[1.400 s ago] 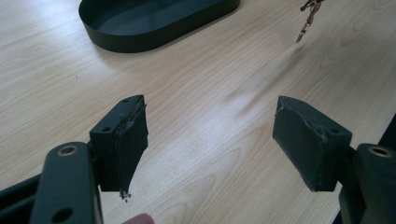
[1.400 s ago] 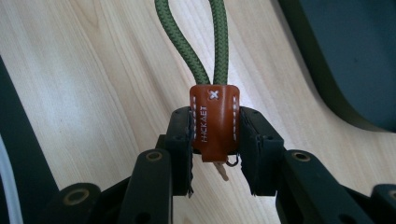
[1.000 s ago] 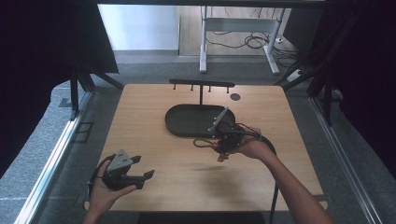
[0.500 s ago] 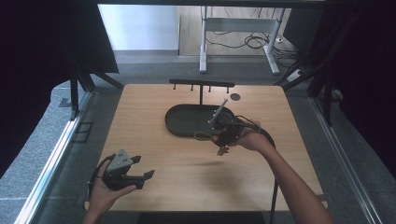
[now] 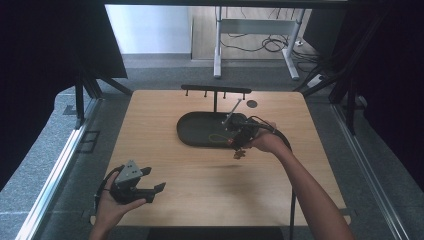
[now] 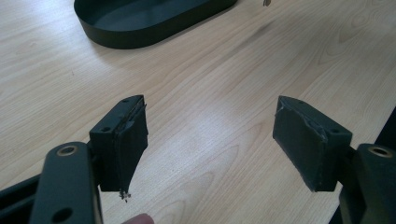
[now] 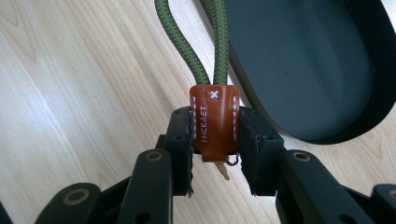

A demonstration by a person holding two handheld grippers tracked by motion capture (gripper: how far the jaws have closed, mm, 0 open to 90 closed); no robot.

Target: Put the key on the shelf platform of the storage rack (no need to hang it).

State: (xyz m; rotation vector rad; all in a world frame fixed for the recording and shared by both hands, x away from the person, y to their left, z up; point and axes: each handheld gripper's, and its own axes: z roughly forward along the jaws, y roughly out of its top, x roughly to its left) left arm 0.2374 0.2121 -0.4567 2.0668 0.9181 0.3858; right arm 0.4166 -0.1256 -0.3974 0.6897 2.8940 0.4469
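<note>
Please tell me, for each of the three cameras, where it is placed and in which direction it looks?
High view: above the person's side, looking forward and down on the table; forearms, both hands show.
Left gripper view: on the left gripper, facing bare wood; open jaws.
Right gripper view: on the right gripper, jaws clamping a leather tab.
Shared: the black tray.

counter (image 7: 70,70): pale wood, smooth, matt
tray (image 7: 303,60): dark, matt plastic
tab (image 7: 214,122): brown stitched leather
cord (image 7: 187,42): green braided cloth

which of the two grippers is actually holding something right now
The right gripper, shut on the brown leather tab of a green cord loop. The left gripper is open over bare table.
</note>
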